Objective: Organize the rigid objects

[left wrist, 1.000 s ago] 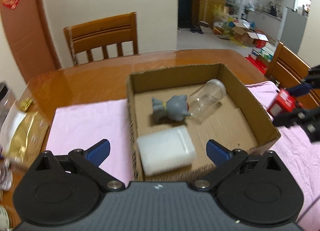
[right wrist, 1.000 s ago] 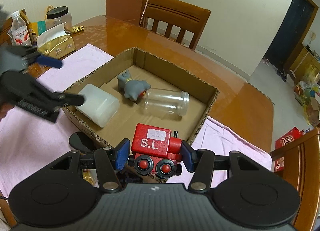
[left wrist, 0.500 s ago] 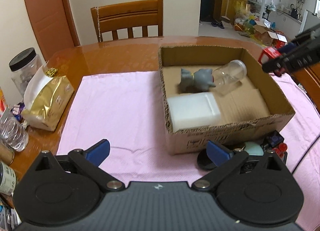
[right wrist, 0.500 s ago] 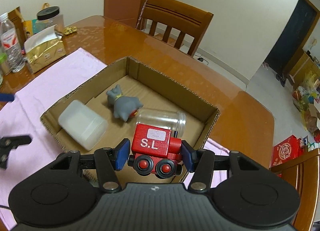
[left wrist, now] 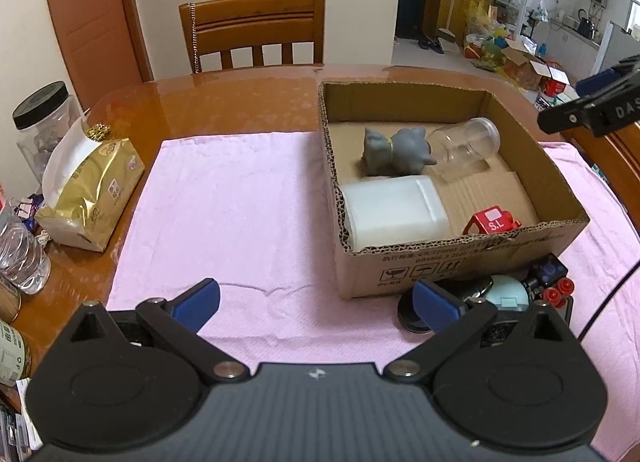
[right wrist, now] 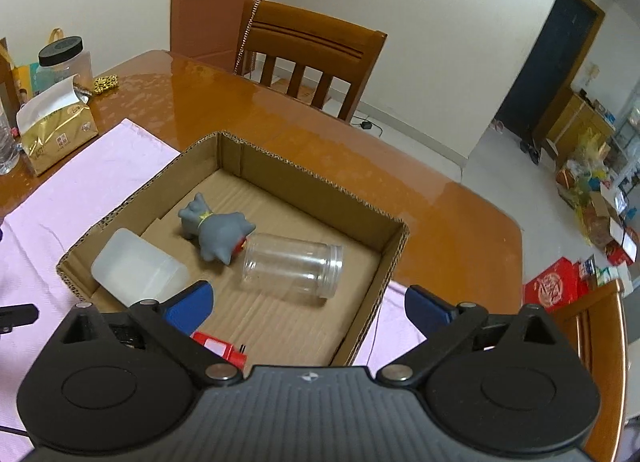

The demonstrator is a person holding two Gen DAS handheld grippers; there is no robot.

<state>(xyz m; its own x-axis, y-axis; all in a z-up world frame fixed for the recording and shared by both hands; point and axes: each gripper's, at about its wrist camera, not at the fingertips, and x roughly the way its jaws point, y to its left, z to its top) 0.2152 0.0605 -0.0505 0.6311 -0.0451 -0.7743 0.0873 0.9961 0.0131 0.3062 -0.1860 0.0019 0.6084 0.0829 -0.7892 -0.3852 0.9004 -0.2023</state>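
— Red toy train [left wrist: 493,221], where does it lie?

— Inside the cardboard box [left wrist: 436,262], in the corner nearest the right tongs [right wrist: 308,304], just below and behind their left blue fingertip. From the left tongs [left wrist: 316,300] it sits ahead and to the right, behind the box's near wall. Nothing grips it.

— And the tongs themselves?

— Both pairs are spread wide with nothing between the fingertips. The left tongs hang over the pink cloth [left wrist: 224,206], short of the box. The right tongs hover above the box's near right side; in the left view they show as a dark shape at the far right edge.

— What else is in the box?

— A grey toy animal [right wrist: 216,232] lies on its side, ahead of the right tongs and toward their left. Its snout touches the base of a clear plastic jar [right wrist: 292,270], which lies on its side straight ahead of the right tongs. A white translucent container [right wrist: 138,272] rests in the corner just left of the right tongs' left fingertip, beside the train.

— Anything outside it?

— Near the left tongs' right fingertip, against the box's front wall, sit a dark round object, a pale teal piece [left wrist: 507,294] and a small toy with red wheels [left wrist: 554,282]. Far left of the left tongs, on the wooden surface [left wrist: 224,102], stand a gold tissue pack [left wrist: 90,194] and a black-lidded jar [left wrist: 42,122].
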